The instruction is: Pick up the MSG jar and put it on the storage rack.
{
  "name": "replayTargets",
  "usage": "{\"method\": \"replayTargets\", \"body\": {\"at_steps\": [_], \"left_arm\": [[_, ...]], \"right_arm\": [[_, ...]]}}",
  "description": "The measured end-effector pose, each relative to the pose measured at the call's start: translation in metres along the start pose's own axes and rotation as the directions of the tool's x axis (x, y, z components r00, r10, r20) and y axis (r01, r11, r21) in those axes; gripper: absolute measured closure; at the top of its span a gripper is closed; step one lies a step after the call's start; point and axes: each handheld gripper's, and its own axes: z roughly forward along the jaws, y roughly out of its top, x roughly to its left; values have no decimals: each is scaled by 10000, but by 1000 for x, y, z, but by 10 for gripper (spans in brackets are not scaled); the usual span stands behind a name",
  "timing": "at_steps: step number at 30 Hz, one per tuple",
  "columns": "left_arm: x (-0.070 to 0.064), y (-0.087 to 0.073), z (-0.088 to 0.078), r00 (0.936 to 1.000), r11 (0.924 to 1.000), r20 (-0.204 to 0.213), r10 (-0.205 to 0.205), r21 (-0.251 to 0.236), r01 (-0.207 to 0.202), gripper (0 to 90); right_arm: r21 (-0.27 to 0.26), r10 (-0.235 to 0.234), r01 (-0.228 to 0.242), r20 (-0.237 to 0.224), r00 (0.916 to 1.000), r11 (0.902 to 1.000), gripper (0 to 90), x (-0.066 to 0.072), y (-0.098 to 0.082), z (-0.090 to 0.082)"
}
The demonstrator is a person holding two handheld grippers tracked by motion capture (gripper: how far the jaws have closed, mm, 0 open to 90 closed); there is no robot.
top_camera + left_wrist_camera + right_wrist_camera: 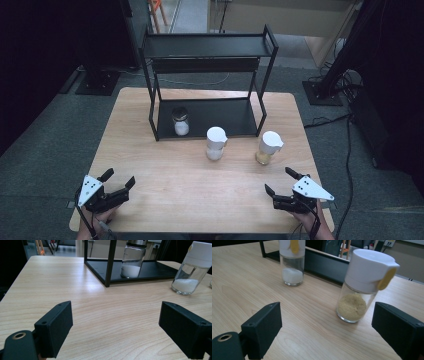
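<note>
Both grippers hover low over the wooden table (165,185), jaws spread wide and empty: the left gripper (119,179) well short of the black rack (210,47), the right gripper (325,325) near the jar of tan powder (359,290) standing before that rack. Grey floor surrounds the table.

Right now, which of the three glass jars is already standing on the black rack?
The jar with the dark metal lid, holding white powder, on the rack's bottom shelf. The two white-capped jars stand on the wooden table.
</note>
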Motion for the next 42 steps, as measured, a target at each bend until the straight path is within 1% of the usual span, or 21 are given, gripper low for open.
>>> {"method": "replayTargets", "body": {"at_steps": [5, 8, 11, 19, 28, 42], "left_arm": [[0, 0, 0, 10000, 10000, 32, -9, 23, 9, 122], [0, 0, 0, 10000, 10000, 50, -32, 23, 32, 122], [0, 0, 0, 10000, 10000, 81, 10, 45, -10, 122], [0, 0, 0, 9999, 9999, 100, 83, 81, -84, 122], [-1, 0, 0, 9999, 9999, 142, 81, 98, -83, 122], [-1, 0, 0, 9998, 9998, 169, 134, 109, -136, 122]], "right_arm": [[-79, -45, 44, -192, 9998, 10000, 91, 5, 6, 6], [-36, -156, 155, -297, 9994, 9999, 90, 8, 8, 9], [-78, -297, 293, -457, 9985, 9995, 90, 12, 13, 15], [-123, -430, 423, -675, 9968, 9990, 91, 20, 19, 25], [-102, -425, 418, -848, 9955, 9991, 91, 28, 22, 35], [-155, -403, 389, -1057, 9936, 9991, 91, 37, 28, 46]]}}
